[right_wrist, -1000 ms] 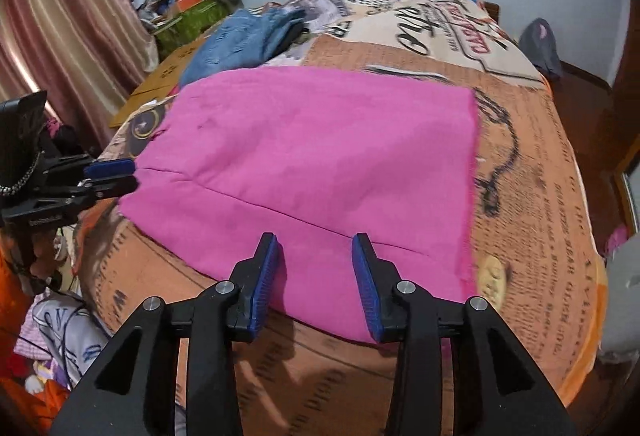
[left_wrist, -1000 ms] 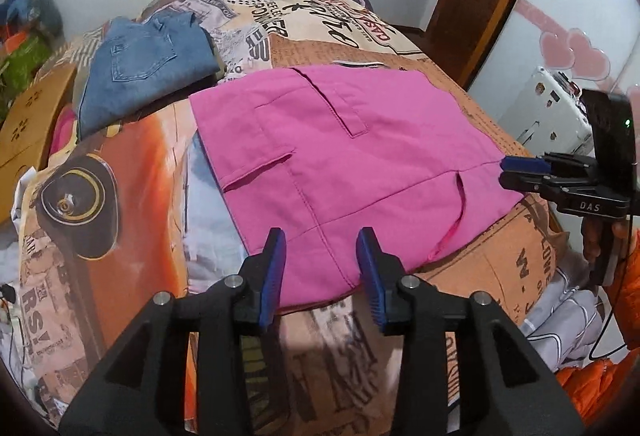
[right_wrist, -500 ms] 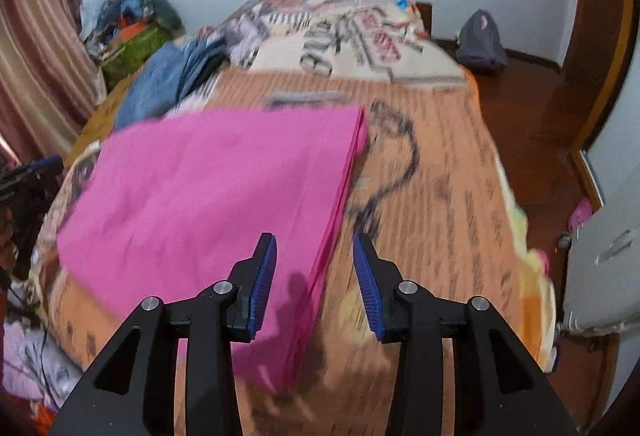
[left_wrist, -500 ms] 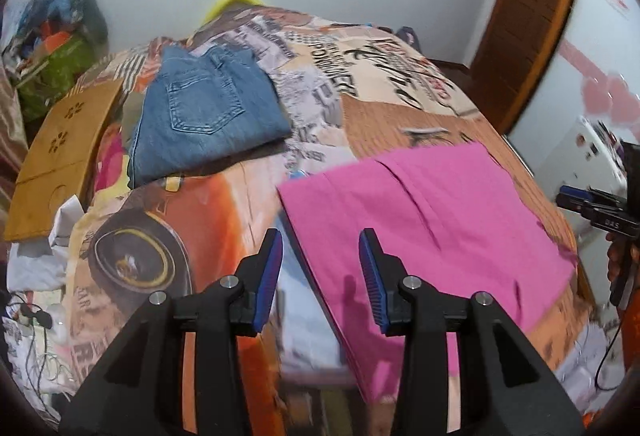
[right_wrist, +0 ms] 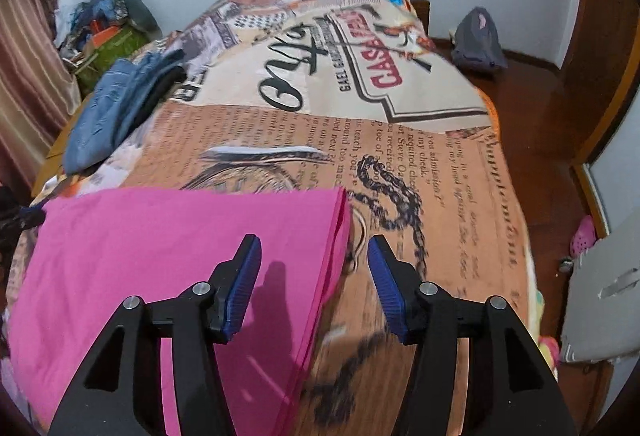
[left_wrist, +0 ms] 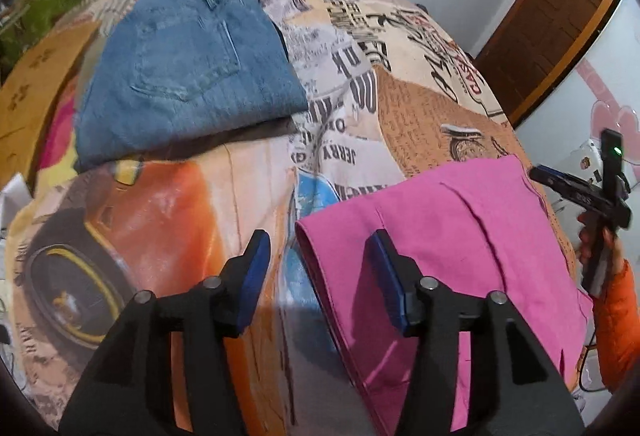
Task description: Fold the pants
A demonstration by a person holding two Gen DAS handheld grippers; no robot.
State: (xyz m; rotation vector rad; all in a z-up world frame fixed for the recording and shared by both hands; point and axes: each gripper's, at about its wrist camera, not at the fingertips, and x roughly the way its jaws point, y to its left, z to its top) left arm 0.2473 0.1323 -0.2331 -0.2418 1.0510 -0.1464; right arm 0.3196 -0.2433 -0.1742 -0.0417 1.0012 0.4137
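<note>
While both units hover above the bed (left_wrist: 192,204), we hold nothing in either. Left hand-held gripper (left_wrist: 318,268): jaws spread wide, straddling the left folded edge of the pink pants (left_wrist: 440,236), w/ one pad over the printed bedspread and the other over pink fabric. Right hand-held gripper (right_wrist: 314,278): jaws spread wide too, straddling the pants' right edge (right_wrist: 160,260). Pants lie folded flat on the near part of the bed, approx. rectangular, layered edges visible on both sides. Folded blue jeans (left_wrist: 188,72) sit farther back on the bed, well apart from the pants. In the left wrist view, the right unit (left_wrist: 592,192) shows beyond the pants' far side.
</note>
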